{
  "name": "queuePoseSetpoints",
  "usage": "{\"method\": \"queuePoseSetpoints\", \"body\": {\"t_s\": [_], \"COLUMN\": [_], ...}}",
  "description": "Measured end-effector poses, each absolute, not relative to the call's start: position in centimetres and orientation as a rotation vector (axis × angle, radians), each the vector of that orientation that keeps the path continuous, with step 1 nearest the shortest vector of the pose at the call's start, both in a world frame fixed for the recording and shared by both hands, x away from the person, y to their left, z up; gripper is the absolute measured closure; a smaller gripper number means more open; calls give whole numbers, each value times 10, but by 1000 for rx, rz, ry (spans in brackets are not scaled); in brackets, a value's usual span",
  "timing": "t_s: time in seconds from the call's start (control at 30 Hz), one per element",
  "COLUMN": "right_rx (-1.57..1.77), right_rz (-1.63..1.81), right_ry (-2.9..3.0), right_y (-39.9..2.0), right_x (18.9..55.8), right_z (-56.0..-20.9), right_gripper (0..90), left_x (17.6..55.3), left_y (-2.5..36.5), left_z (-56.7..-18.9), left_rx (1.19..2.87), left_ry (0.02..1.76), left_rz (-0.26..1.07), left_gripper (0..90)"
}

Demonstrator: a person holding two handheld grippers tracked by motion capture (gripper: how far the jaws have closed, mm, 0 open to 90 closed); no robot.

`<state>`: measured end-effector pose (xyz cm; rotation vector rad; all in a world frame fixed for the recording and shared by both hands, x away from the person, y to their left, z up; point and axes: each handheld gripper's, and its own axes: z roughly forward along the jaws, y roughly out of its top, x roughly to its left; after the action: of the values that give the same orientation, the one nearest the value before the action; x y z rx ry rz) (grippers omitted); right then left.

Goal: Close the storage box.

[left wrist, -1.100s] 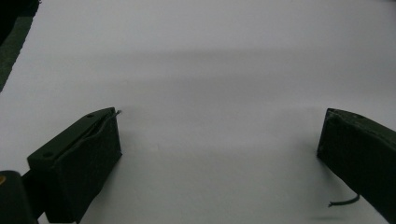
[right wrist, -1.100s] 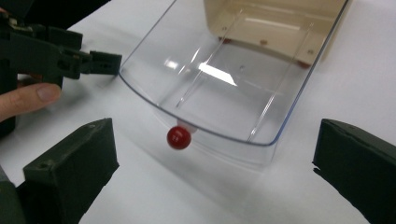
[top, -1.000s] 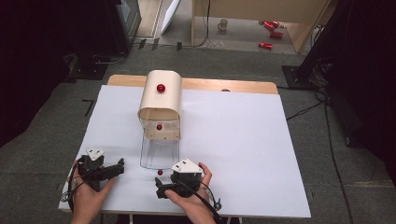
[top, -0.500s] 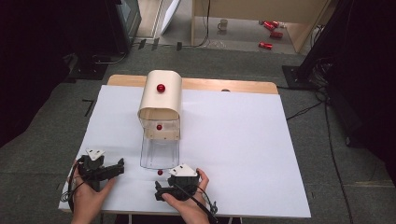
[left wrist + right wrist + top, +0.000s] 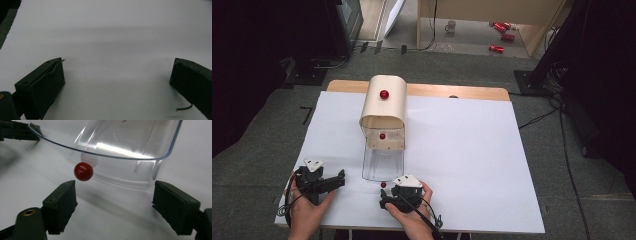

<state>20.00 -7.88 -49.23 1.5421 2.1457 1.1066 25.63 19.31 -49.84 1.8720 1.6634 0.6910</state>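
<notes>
A beige round-topped box (image 5: 383,107) stands on the white table with a red knob (image 5: 384,94) on its top and a second red knob (image 5: 382,136) on its front. A clear plastic drawer (image 5: 383,162) (image 5: 120,142) sticks out of its base toward me. The drawer's own red knob (image 5: 383,184) (image 5: 83,171) sits at its front wall. My right gripper (image 5: 391,193) (image 5: 113,192) faces that front; its jaws have just been closing, with nothing between them and the knob just ahead of the left one. My left gripper (image 5: 339,180) (image 5: 117,70) rests open on bare table, left of the drawer.
The white table sheet (image 5: 472,150) stretches wide to the right of the box. A wooden edge (image 5: 452,91) runs along the table's far side. On the floor beyond are a mug (image 5: 451,26) and red cans (image 5: 502,35).
My right hand has edged slightly left, toward the drawer's knob. The left hand and the drawer have stayed where they were.
</notes>
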Motion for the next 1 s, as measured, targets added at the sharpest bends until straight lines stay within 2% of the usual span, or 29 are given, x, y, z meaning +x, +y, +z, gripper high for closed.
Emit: {"method": "queuePoseSetpoints", "body": {"t_s": [0.03,0.07,0.17,0.3,0.33,0.63,1.0], "right_rx": [1529,1529,1506,1508,1508,1495,1505], "right_rz": [1109,1109,1103,1156,1156,1232,1248], "right_ry": [2149,2149,2142,2140,2140,2162,2147], "right_y": [-78,-78,-75,-73,-73,-65,-61], "right_x": [196,196,193,194,194,195,200], "right_z": [-494,-494,-495,-493,-493,-489,-484], "right_gripper": [270,270,418,549,549,734,748], "left_x": [256,256,256,256,256,256,256], "left_y": [193,193,193,193,193,193,193], "left_z": [-498,-498,-498,-498,-498,-498,-498], "left_rx": [1871,1871,1872,1871,1871,1876,1874], "left_ry": [1664,1664,1663,1663,1663,1663,1663], "left_rz": [691,691,691,691,691,690,691], "left_gripper": [0,0,0,0,0,0,0]}}
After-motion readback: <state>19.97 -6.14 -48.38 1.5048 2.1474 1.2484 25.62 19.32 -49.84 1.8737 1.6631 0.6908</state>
